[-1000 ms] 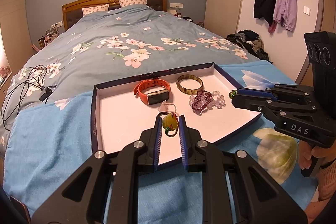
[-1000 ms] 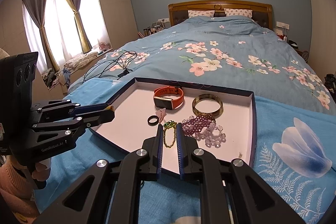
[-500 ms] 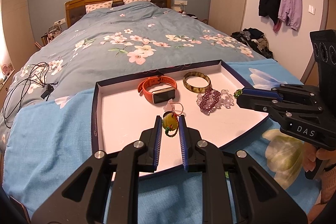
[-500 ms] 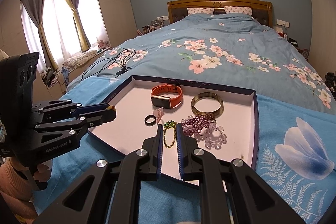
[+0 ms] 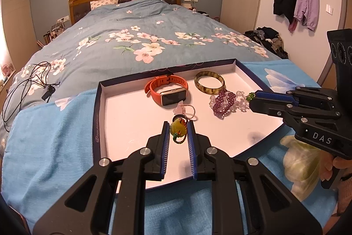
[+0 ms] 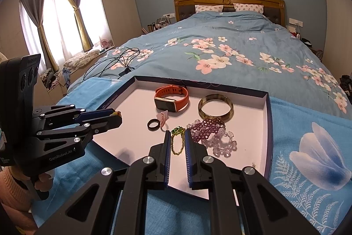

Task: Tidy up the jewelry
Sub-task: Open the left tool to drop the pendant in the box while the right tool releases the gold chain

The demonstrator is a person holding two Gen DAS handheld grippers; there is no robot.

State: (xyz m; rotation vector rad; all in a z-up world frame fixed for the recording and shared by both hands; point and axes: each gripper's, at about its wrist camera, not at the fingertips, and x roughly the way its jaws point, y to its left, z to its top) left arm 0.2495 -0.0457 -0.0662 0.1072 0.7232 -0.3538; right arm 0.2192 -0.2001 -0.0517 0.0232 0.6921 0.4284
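- Yellow-green stone pendant on a small loop of green and red beads point(image 5: 176, 127): clenched between the tips of the left hand-held gripper point(image 5: 178, 124), over the near middle of the tray.
- Green-and-gold fine bead chain point(image 6: 177, 143): pinched at its top by the right hand-held gripper point(image 6: 177, 136), the loop hanging slack between the fingers.
- White-floored shallow tray with a navy rim point(image 5: 123, 116): lies on the blue cloth on the bed. Its left half is bare, so I judge that to be the best spot to set pieces down.
- Already lying in the tray: orange-strapped smartwatch point(image 5: 167, 91), mottled olive bangle point(image 5: 209, 82), purple-and-clear bead bracelet point(image 5: 223, 100), plain black ring point(image 6: 153, 124).
- Handling note: I would lower each piece until it rests on the floor before letting go, well apart from the bracelet, since fine chain snags on beads.
- Risk: the two grippers sit near each other, so I would place one piece at a time.
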